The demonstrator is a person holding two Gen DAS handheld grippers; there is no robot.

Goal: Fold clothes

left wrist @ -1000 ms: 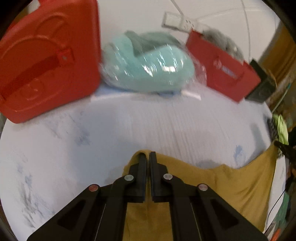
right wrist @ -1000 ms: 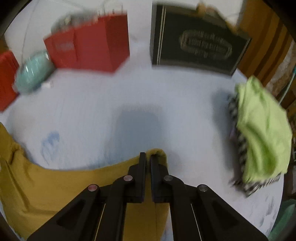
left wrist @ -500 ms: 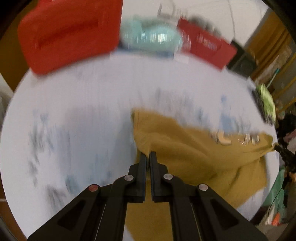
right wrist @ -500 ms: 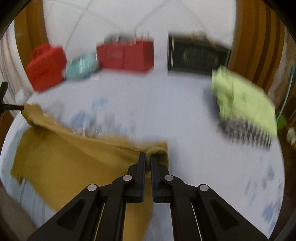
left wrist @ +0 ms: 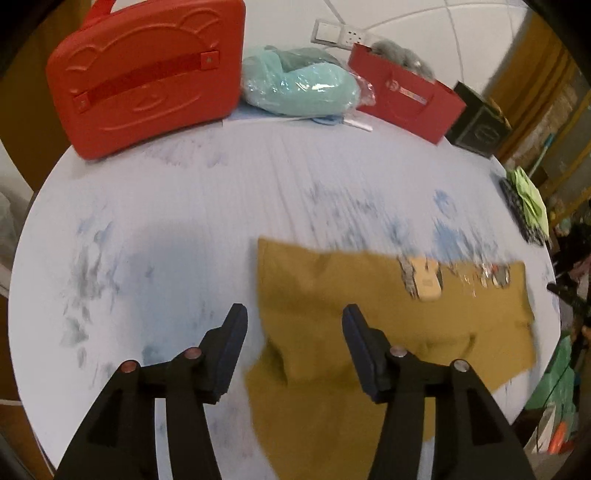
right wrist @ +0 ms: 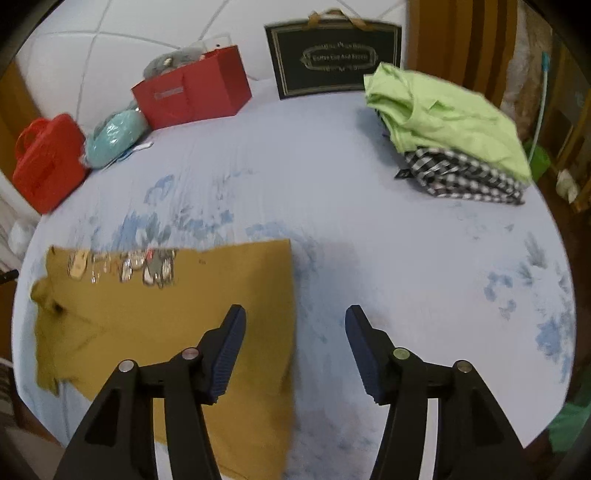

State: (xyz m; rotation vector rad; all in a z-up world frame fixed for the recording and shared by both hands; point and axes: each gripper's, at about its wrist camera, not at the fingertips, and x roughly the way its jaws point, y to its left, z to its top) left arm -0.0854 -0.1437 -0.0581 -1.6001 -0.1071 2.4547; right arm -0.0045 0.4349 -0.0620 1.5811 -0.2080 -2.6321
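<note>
Nearest to us, over the front edge of the bed, both grippers point steeply down. On the left gripper (left wrist: 291, 325) the jaws are opening, about half apart; the left border of the mustard shirt (left wrist: 369, 332) lies below the gap, but the pads do not press it. On the right gripper (right wrist: 293, 325) the jaws are opening too, to about the same width, and the right edge of the mustard shirt (right wrist: 207, 314) lies under its left finger (right wrist: 229, 343) without being pinched. The fingers are black hard plastic with dark blue ribbed pads.

Flat on the pale blue bedsheet (right wrist: 332, 177), the shirt looks like soft matte knit, roughly a rectangle, with a few wrinkles at its near left part. Along its far edge runs a shiny printed design (right wrist: 125, 267), too blurred to read. The sheet is thin cloth with faded blue leaf-like marks.

Farther to the right, well apart from the shirt, sits a stack of clothes: a lime green garment (right wrist: 443, 118) loosely folded on a black-and-white checked garment (right wrist: 465, 173).

At the far side, against the white quilted headboard (left wrist: 424, 22), stand a red moulded plastic case (left wrist: 147, 77) with a bear face in relief, a mint-coloured soft thing in clear crinkled plastic wrap (left wrist: 299, 88), a red paper gift bag (right wrist: 192, 92) with something grey and fuzzy inside, and a black gift bag (right wrist: 332, 59) with gold lettering.
</note>
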